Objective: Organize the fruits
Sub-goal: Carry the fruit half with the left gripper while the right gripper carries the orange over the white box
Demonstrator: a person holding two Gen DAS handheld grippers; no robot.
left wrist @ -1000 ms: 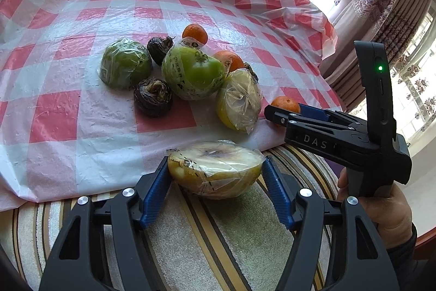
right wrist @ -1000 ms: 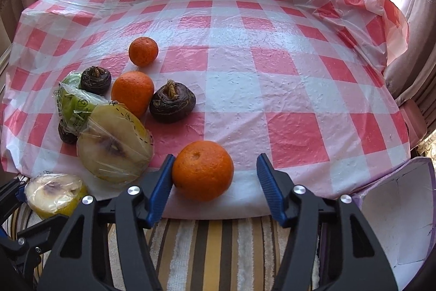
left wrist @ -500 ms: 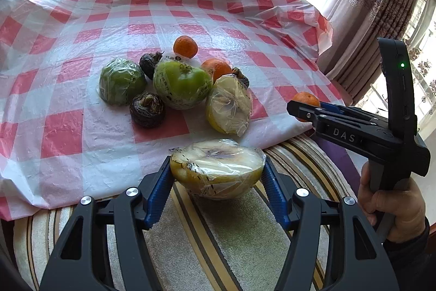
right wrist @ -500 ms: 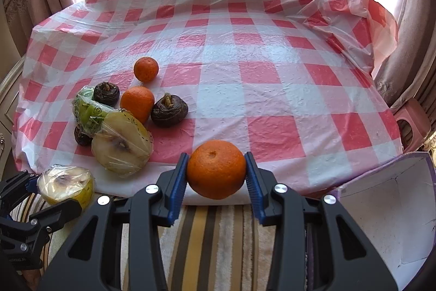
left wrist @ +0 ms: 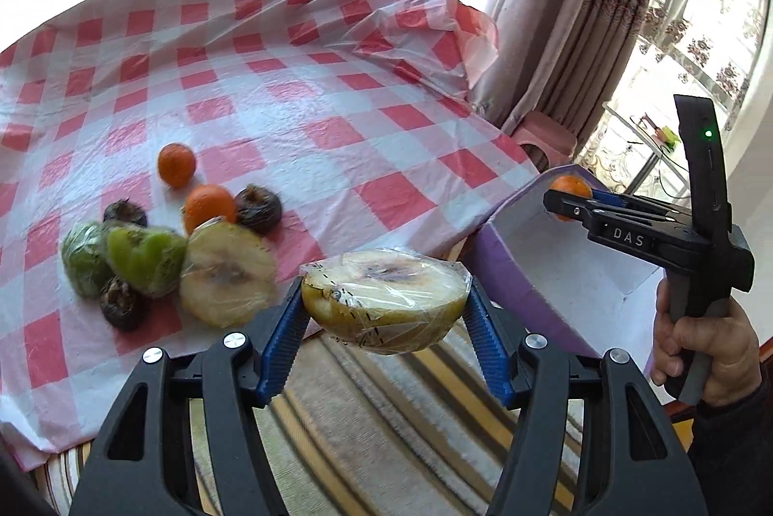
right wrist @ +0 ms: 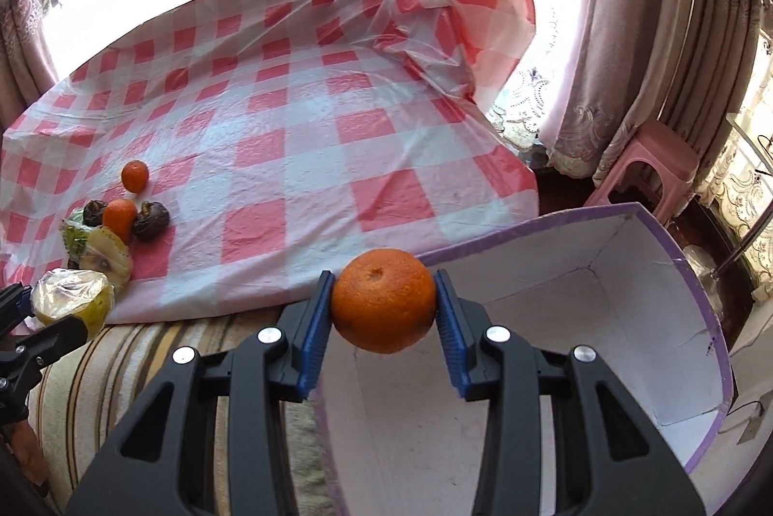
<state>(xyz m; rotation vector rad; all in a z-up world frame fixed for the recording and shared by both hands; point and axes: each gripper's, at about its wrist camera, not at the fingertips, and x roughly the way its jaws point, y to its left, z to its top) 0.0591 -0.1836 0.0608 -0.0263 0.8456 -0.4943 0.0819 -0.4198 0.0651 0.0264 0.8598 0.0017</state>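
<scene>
My left gripper (left wrist: 386, 313) is shut on a cling-wrapped half fruit (left wrist: 386, 298), cut face up, held over the striped cushion in front of the table. My right gripper (right wrist: 384, 308) is shut on an orange (right wrist: 383, 306) and holds it above the near left rim of a white box with a purple edge (right wrist: 628, 322). In the left wrist view that gripper (left wrist: 575, 197) shows at the right with its orange (left wrist: 572, 187) over the same box (left wrist: 570, 274). On the red-checked cloth (left wrist: 338, 105) remain two oranges (left wrist: 177, 164), dark round fruits (left wrist: 258, 202), green wrapped fruits (left wrist: 145, 257) and another wrapped half (left wrist: 227, 274).
A striped cushion (left wrist: 386, 419) lies under both grippers. A pink stool (right wrist: 647, 163) and curtains (right wrist: 628, 33) stand behind the box at the right. A hand (left wrist: 705, 347) holds the right gripper's handle. The cloth's far corner is bunched up (right wrist: 435, 8).
The right gripper closed on the orange, lifted it off the cloth and carried it right over the box. The left gripper, still holding the wrapped half, rose and swung right.
</scene>
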